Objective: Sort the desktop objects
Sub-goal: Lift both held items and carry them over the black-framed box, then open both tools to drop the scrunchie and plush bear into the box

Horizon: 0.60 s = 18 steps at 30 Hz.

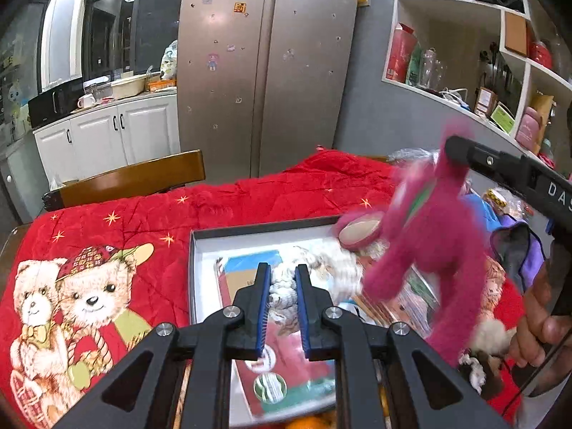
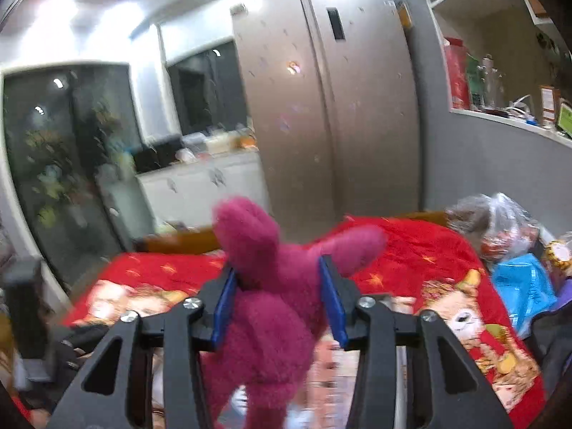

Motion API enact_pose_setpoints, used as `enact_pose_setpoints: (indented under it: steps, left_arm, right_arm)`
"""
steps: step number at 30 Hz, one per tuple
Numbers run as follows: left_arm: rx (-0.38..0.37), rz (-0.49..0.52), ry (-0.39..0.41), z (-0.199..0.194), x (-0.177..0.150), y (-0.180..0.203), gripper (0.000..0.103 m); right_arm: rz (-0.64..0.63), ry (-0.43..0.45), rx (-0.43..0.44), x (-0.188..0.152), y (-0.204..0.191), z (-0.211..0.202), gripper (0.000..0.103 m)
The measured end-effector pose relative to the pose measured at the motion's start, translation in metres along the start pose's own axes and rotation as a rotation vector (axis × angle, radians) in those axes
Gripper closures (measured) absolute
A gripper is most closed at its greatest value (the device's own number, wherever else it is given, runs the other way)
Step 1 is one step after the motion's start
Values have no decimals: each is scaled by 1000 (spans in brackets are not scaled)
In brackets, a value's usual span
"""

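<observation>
My left gripper (image 1: 282, 279) is shut on a white fluffy plush toy (image 1: 284, 293) and holds it over an open grey box (image 1: 195, 268) that lies on the red blanket. My right gripper (image 2: 277, 275) is shut on a magenta plush bear (image 2: 271, 307). In the left wrist view the bear (image 1: 429, 236) hangs blurred over the box's right side, with the right gripper's black body (image 1: 500, 168) above it. The box holds printed packets and paper items (image 1: 286, 368).
A red blanket with teddy bear prints (image 1: 107, 250) covers the table. A wooden chair back (image 1: 132, 178) stands behind it. Plastic bags, a blue packet (image 2: 522, 286) and a purple pouch (image 1: 518, 250) lie at the right. A fridge (image 1: 268, 71) and shelves stand behind.
</observation>
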<state>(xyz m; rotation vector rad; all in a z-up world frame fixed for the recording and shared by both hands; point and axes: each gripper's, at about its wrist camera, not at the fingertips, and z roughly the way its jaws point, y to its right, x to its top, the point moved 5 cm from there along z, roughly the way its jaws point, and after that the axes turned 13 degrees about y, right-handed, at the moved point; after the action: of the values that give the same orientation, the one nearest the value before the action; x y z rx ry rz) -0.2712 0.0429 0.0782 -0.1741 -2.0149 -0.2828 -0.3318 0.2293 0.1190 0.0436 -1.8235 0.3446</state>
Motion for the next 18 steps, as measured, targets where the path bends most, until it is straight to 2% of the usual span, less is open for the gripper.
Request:
enact_pose_setpoints:
  steps: [2,5,9,18]
  left_arm:
    - [-7,-1,-17,8,-6,-3,89]
    - [7,22,-47,17,-18,-4,89]
    - [-6,-9,-81,26,-28,-9,89]
    - [16,-14,-105,32,-34,-17,89]
  right_arm:
    - [22,-28,11,-5,9,13,66]
    - [-49,-74,-38,-21,18,31,66]
    - [-41,-134,-29,-40,18,47,66]
    - [-73,-153,-37,-53,7,48,66]
